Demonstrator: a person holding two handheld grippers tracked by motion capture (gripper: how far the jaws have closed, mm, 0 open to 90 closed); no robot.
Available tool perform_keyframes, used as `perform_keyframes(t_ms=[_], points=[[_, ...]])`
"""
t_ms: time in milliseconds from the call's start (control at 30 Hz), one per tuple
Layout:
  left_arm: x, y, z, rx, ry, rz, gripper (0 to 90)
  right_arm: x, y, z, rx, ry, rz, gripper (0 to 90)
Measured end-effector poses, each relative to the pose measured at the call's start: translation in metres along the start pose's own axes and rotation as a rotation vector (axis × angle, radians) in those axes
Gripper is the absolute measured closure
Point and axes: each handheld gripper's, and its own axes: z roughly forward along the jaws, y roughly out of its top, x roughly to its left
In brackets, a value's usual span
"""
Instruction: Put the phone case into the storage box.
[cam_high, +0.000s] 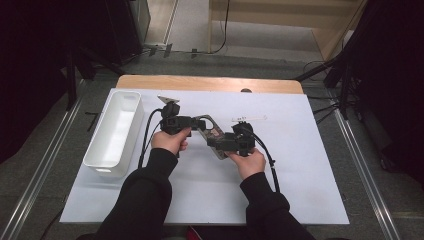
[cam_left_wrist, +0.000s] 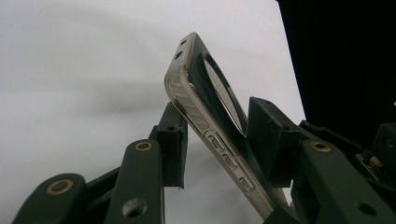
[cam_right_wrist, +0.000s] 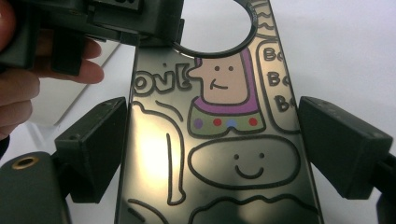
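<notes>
A glossy phone case (cam_high: 212, 131) printed with cartoon figures hangs above the white sheet between both grippers. My right gripper (cam_high: 222, 144) grips it across its width; in the right gripper view both pads (cam_right_wrist: 105, 144) press on the long edges of the case (cam_right_wrist: 154, 158), and my right gripper (cam_right_wrist: 212, 135) is shut on it. My left gripper (cam_high: 199, 123) reaches in at the camera-hole end. In the left gripper view the case (cam_left_wrist: 187, 100) stands edge-on and tilted between the jaws of my left gripper (cam_left_wrist: 219, 116), side buttons showing, with a gap at the left pad (cam_left_wrist: 173, 149).
A white rectangular bin (cam_high: 120, 96) stands at the left edge of the white sheet (cam_high: 300, 165). A small white label strip (cam_high: 249, 118) lies behind the grippers. The wooden table edge (cam_high: 210, 82) runs along the back. Both sleeved forearms come in from the bottom.
</notes>
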Motion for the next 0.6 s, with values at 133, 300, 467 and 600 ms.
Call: perform_keyframes(t_ms=[133,300,467,600], points=[[0.0005,0.0002,0.0005,-0.001,0.004,-0.008,59.2,0.0010,-0.0005,0.0009,-0.002,-0.008,-0.002,10.8],[0.0012,0.0007,-0.0002,-0.003,-0.003,-0.015,60.6,0.0021,-0.0007,0.0014,-0.004,-0.017,-0.009,10.7],[0.0021,0.0014,-0.0004,0.001,-0.013,-0.023,61.8,0.0032,-0.0010,0.0016,-0.009,-0.020,-0.006,10.7],[0.0021,0.0015,-0.0004,0.000,-0.009,-0.019,62.1,0.0037,-0.0015,0.0026,-0.011,-0.027,-0.010,10.7]])
